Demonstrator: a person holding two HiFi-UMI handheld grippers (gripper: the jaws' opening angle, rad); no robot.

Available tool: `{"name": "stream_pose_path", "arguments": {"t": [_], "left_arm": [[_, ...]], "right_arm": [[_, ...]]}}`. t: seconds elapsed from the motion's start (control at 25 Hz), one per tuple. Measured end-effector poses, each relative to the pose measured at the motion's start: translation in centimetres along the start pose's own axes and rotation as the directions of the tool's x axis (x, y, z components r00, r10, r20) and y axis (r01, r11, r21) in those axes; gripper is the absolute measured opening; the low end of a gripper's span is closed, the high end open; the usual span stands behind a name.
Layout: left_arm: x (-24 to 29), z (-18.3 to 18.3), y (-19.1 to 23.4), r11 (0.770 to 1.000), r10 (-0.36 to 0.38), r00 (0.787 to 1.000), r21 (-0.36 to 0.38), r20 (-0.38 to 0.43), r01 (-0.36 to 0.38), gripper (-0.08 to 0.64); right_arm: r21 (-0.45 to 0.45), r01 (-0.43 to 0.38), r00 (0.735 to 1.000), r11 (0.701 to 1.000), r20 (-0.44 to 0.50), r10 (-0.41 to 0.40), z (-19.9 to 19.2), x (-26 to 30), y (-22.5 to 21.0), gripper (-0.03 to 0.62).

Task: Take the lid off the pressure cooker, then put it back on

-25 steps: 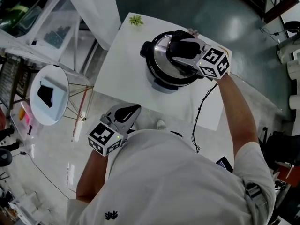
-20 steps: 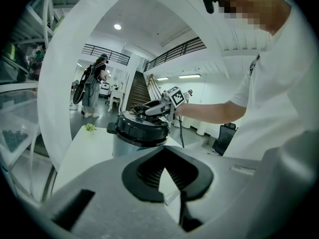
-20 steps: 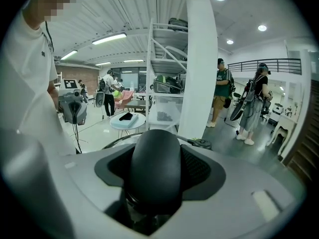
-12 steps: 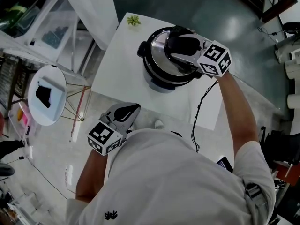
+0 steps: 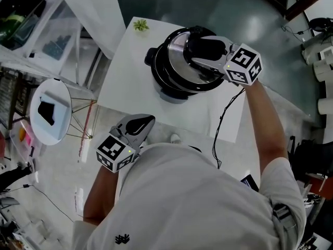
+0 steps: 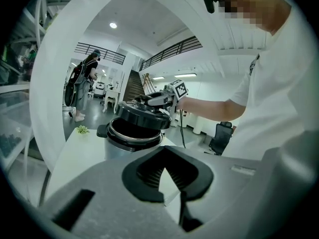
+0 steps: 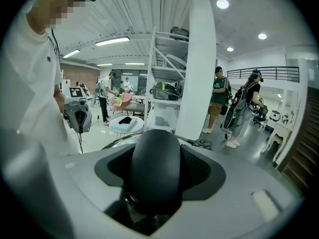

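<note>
Evidently lid (image 5: 176, 59) rigid, weighty, slick | hold: handle (image 5: 209, 47) | right gripper (image 5: 197, 52) jaws clamp handle | left gripper (image 5: 148, 120) jaws closed, empty

Right gripper (image 5: 200, 51), upper right, arm outstretched, clamps the lid handle (image 7: 154, 168); left gripper (image 5: 148, 121), lower left, jaws together, empty.

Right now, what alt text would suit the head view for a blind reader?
From above: a person's right hand-held gripper holds the lid by its handle, askew over the pressure cooker on a white table. The left hand-held gripper hangs empty nearby.
</note>
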State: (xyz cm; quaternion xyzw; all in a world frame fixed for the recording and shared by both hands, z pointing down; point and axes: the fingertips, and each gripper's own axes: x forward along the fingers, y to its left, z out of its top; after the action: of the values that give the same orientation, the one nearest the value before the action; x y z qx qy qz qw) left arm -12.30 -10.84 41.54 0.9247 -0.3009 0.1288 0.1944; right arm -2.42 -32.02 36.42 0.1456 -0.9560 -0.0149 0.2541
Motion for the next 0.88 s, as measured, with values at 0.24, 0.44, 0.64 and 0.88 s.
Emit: {"name": "stream_pose_path", "arguments": {"t": [0.24, 0.44, 0.64, 0.88], "left_arm": [[1.6, 0.5, -1.0, 0.999, -0.035, 0.999, 0.018, -0.008, 0.035, 0.006], [3.2, 0.7, -2.0, 0.997, -0.069, 0.997, 0.031, -0.02, 0.069, 0.006], [4.9, 1.0, -3.4, 0.994, -0.098, 0.995, 0.046, -0.03, 0.099, 0.006], [6.6, 1.2, -4.9, 0.991, -0.115, 0.992, 0.057, -0.041, 0.118, 0.006]], "right_arm": [[0.007, 0.038, 0.999, 0.999, 0.0, -0.038, -0.8, -3.5, -0.3, 0.291], [0.027, 0.078, 0.997, 0.997, 0.0, -0.078, -2.3, -6.5, -0.8, 0.291], [0.044, 0.115, 0.993, 0.992, -0.011, -0.115, -4.1, -9.5, -1.0, 0.291], [0.065, 0.158, 0.987, 0.985, -0.02, -0.157, -6.4, -13.1, -1.5, 0.291]]}}
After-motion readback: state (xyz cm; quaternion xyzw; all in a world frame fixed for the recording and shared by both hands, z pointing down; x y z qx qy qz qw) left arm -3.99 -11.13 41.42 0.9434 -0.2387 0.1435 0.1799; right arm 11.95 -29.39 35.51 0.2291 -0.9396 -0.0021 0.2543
